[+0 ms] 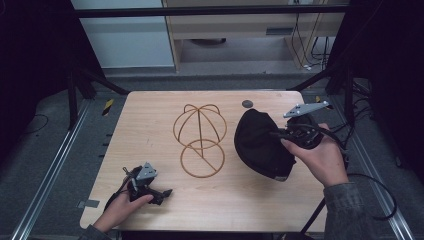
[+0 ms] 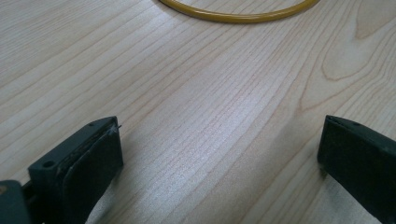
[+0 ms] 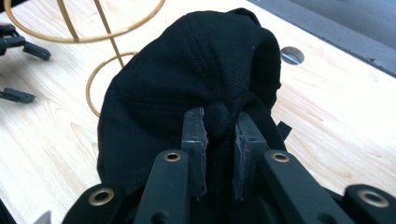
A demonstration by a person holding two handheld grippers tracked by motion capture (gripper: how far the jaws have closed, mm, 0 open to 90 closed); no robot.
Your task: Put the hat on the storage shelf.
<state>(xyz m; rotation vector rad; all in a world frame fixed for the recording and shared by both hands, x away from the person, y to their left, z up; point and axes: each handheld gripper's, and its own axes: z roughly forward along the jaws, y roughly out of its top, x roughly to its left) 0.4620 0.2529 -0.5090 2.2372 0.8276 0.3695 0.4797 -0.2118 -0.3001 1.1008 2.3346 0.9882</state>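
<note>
High view: the pale wood-grain rectangular tabletop point(image 1: 150, 125) carries all items. On its right half lies the black fabric baseball cap point(image 1: 260, 142), crumpled, its crown bunched upward and its lower edge resting on the wood. Just to the left of the cap, apart from it, stands the gold wire hat stand point(image 1: 200, 137): a domed cage of bent wire over a flat ring base that sits on the tabletop near the centre. A small round dark grey disc point(image 1: 247, 104) is set into the wood near the far edge, just beyond the cap.

The right gripper point(image 1: 280, 134) is held in the person's right hand point(image 1: 320, 157) at the right side of the cap, a grey three-cornered plate on top. In the right gripper view its fingers point(image 3: 194, 140) are drawn close together and clamped on a raised fold of the cap's black cloth, which bulges up between them; the stand's ring and the disc show beyond the cap.

The left gripper point(image 1: 162, 192) rests at the near left of the tabletop, held by the person's left hand point(image 1: 125, 207), well apart from the cap and short of the stand's ring base. In the left gripper view its fingers point(image 2: 93, 158) stand wide apart with only bare wood between them, and an arc of the gold ring shows at the top edge.
</note>
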